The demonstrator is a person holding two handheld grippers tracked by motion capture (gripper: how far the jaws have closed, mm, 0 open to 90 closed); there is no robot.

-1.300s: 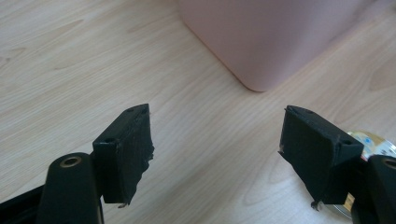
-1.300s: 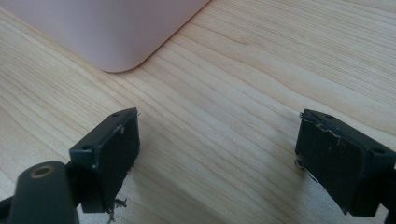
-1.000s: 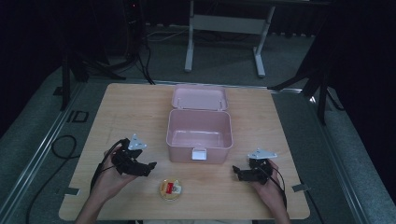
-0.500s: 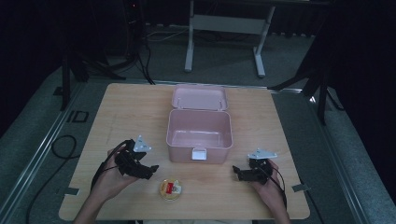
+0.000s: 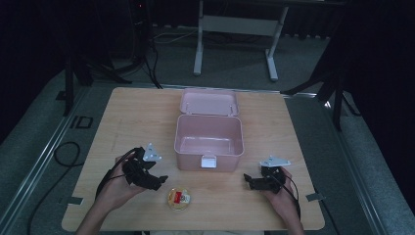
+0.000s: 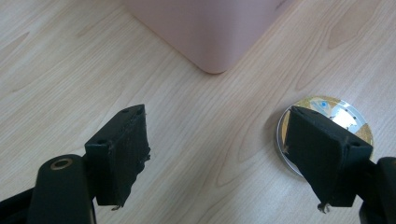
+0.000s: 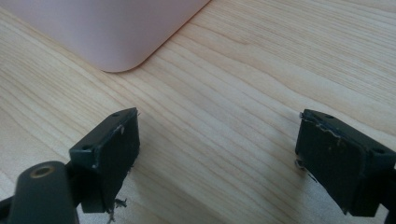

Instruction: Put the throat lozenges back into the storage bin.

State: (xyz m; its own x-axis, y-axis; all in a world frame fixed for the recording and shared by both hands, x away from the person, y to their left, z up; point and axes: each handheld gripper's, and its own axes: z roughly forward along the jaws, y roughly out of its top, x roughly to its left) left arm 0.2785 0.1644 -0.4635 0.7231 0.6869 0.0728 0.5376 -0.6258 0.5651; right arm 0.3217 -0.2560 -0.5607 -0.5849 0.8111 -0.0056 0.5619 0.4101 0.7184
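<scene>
A wooden counter (image 5: 122, 122) seen from above carries one pink box (image 5: 209, 136) at its middle, lid (image 5: 209, 102) thrown open and lying back on the far side. The box looks empty inside. A white latch (image 5: 208, 161) sits on its near wall.

Two hands come in from the near edge, each holding one set of black tongs. The left tongs (image 5: 157, 179) lie near the box's near left corner. The right tongs (image 5: 247, 181) lie off the near right corner, well apart from the left.

One small round tin (image 5: 179, 199), gold-rimmed with a red and white label, lies flat on the counter at the near edge, between the two hands. Being round, it has no long axis to line up with.

The tin lies just to the right of the left tongs and a little nearer the person. It is much closer to the left hand than to the right, so the left looks the likely one to take it.

In the left gripper view the left tongs (image 6: 215, 140) stand open with only bare wood between them. The tin (image 6: 343, 120) lies partly behind the right-hand jaw, outside the gap.

In the right gripper view the right tongs (image 7: 217, 140) also stand open and empty, over bare wood, with a box corner (image 7: 116, 60) ahead.
</scene>
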